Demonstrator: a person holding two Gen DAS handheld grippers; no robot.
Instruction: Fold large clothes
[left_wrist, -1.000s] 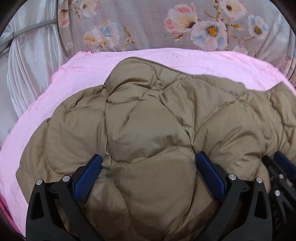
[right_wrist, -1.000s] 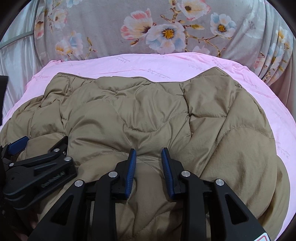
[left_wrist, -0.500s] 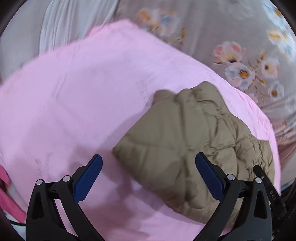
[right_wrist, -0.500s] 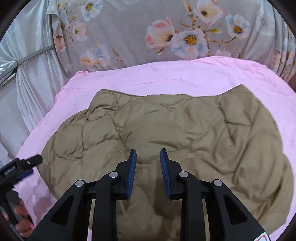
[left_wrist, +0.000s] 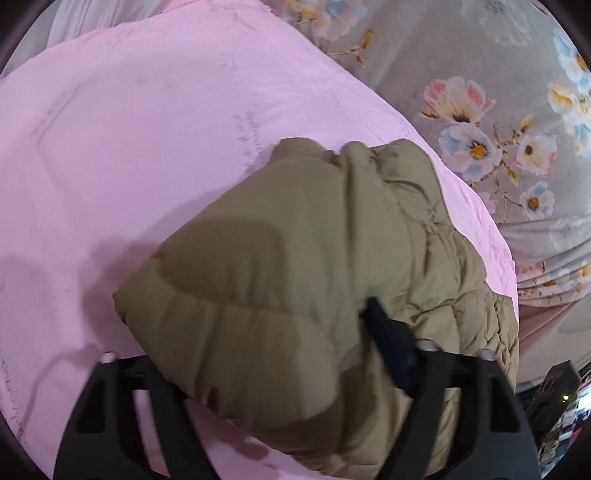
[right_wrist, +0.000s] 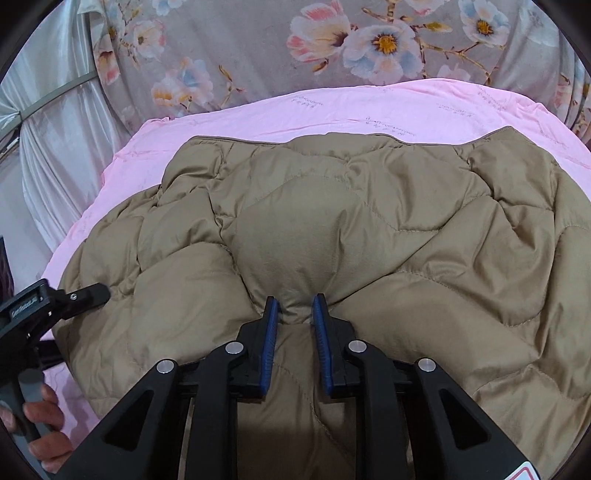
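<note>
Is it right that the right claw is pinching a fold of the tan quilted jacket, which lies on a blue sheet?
Not quite. The sheet under the jacket is pink, not blue; the right wrist view shows it clearly. The rest holds: the right claw, whose jaws have just been closing, pinches a bunched fold of the tan quilted jacket between its blue pads.
</note>
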